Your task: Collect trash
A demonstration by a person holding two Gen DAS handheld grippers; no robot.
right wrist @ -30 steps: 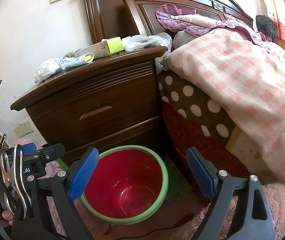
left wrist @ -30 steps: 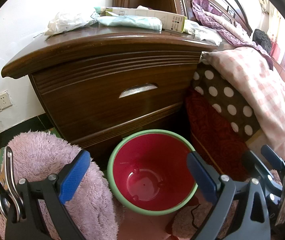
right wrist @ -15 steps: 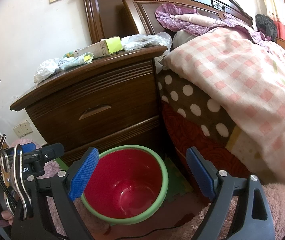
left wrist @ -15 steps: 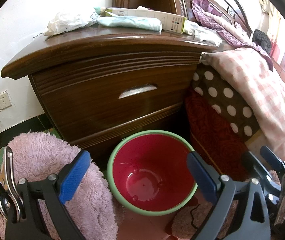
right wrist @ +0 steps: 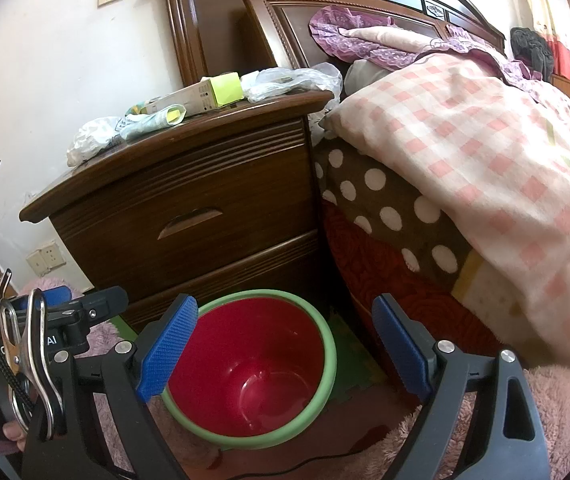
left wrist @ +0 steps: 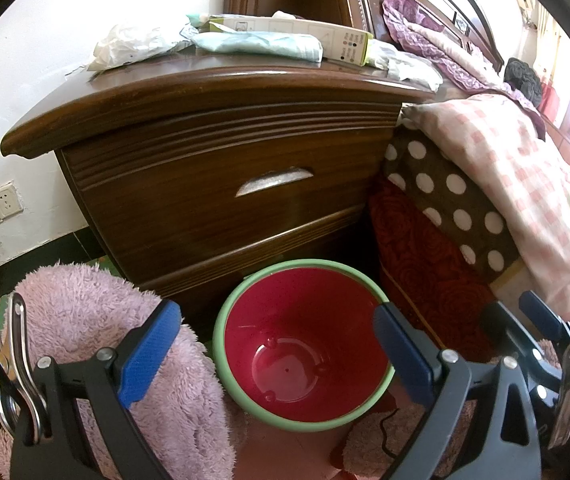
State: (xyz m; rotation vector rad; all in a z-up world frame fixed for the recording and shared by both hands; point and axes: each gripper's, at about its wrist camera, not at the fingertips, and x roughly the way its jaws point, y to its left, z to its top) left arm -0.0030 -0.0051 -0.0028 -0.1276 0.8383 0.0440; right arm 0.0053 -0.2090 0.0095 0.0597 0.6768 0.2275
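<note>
While nothing has been picked up yet, both tools hang low over the floor beside the bin.

Landmark: the red bin with a green rim stands on the floor, touching or just in front of the base of the wooden nightstand — it holds nothing.

Trash: on the nightstand top, well above the bin, lie a crumpled white wrapper, a pale green packet, a long carton with a yellow-green end, and a clear plastic bag.

Left gripper: spread wide, holding nothing, fingers framing the bin's mouth.

Right gripper: likewise wide apart and holding nothing, just over the bin's rim.

Step in hand: judged the very start — no item gripped, none binned.

Next move: a lift from bin height up to the nightstand top, then a pinch on one piece; the thin wrapper probably needs a low, flat approach.
</note>
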